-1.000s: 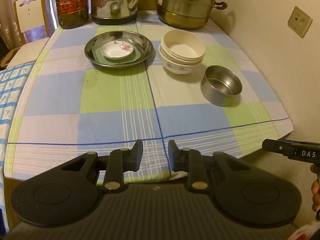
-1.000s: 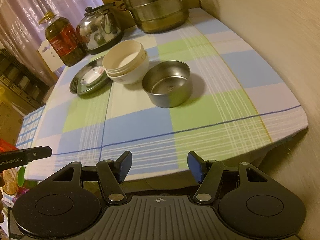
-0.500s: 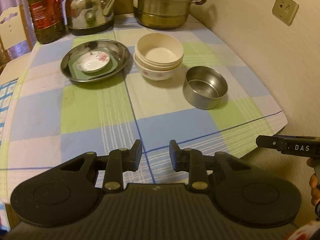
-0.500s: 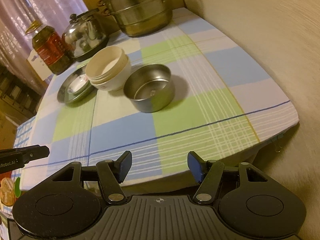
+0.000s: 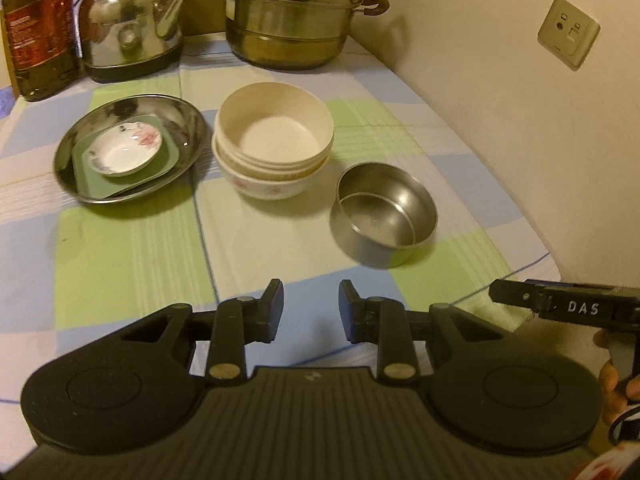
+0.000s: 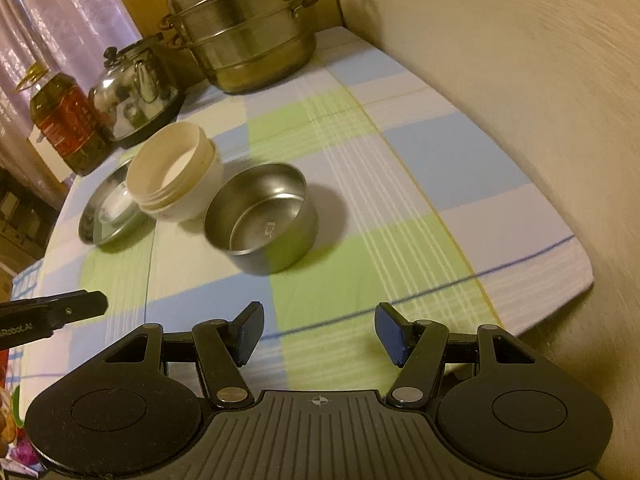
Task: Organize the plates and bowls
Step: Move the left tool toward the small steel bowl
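My left hand-held gripper (image 5: 310,304) hangs over the desk's (image 5: 120,248) near edge, jaws narrowly apart with nothing between them. My right hand-held gripper (image 6: 318,330) stands wider, also empty. The steel bowl (image 6: 260,220) sits just ahead of the right one, and ahead and to the right of the left one. The stacked bowls (image 5: 274,140) lie beyond it, close beside the steel plate (image 5: 128,152). Only the left view shows the saucer (image 5: 126,148) on a green tray (image 5: 160,164) inside that plate, and a wall socket (image 5: 568,32). The right view hides most of the plate behind the stack.
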Demonstrator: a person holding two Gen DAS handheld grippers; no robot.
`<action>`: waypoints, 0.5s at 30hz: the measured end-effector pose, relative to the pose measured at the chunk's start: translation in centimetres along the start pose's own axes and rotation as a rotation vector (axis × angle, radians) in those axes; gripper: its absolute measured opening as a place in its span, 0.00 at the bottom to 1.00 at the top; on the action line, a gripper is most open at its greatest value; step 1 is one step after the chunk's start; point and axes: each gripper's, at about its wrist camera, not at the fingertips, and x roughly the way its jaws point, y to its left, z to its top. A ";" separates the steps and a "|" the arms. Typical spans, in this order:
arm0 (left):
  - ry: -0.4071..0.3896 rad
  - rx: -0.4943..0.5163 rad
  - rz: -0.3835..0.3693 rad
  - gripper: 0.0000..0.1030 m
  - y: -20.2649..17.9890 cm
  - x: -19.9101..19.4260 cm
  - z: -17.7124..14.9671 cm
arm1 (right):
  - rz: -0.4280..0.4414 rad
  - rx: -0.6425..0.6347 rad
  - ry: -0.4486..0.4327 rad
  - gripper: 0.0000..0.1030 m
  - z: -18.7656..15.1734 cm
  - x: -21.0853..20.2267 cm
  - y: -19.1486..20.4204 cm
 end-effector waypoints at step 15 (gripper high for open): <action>0.019 -0.076 -0.065 0.26 -1.4 7.4 3.2 | 0.011 0.006 -0.054 0.51 3.3 5.2 0.2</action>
